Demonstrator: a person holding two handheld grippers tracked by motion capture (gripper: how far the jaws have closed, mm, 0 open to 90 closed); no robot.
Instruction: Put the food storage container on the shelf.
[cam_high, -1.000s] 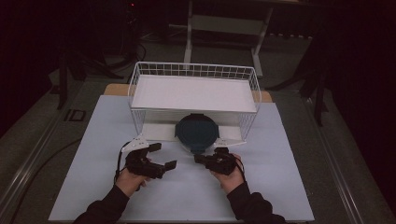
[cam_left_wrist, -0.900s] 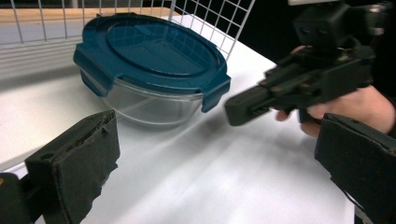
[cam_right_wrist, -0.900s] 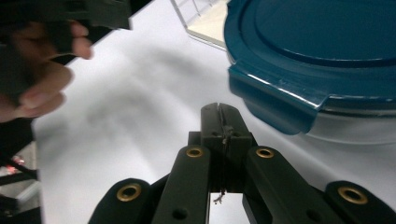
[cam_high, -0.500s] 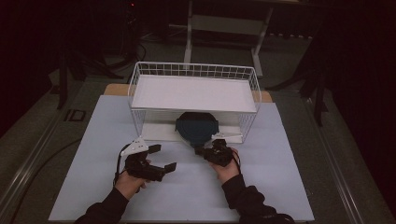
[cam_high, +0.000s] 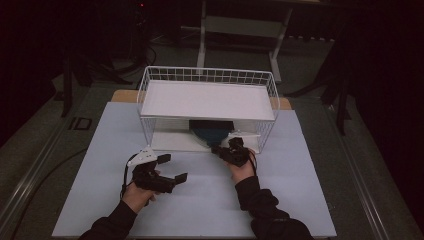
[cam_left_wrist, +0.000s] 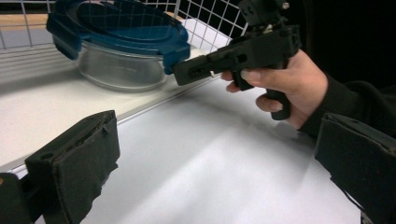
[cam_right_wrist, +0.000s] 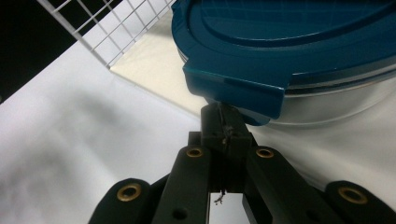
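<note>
Container (cam_high: 212, 132) of clear glass with a blue lid now sits under the wire rack (cam_high: 207, 80) — pushed in from the open table (cam_high: 300, 200) by the right gripper (cam_high: 216, 148), jaws closed and empty, tip at a lid tab. Left gripper (cam_high: 173, 168) waits open nearby — the stowing looks nearly done.

Lid (cam_left_wrist: 126, 28) on the container: dark teal-blue, glossy. Container body (cam_left_wrist: 116, 70): clear glass, colourless. Wire rack (cam_high: 207, 75): white, square grid mesh; its shelves white, the lower one perhaps slightly cream in the right gripper view. Table cover (cam_high: 200, 200): pale bluish white, plain. Left gripper (cam_high: 170, 170) and right gripper (cam_high: 224, 149): matt black; brass-coloured rivets on the right one. Sleeve (cam_high: 260, 205): black.
</note>
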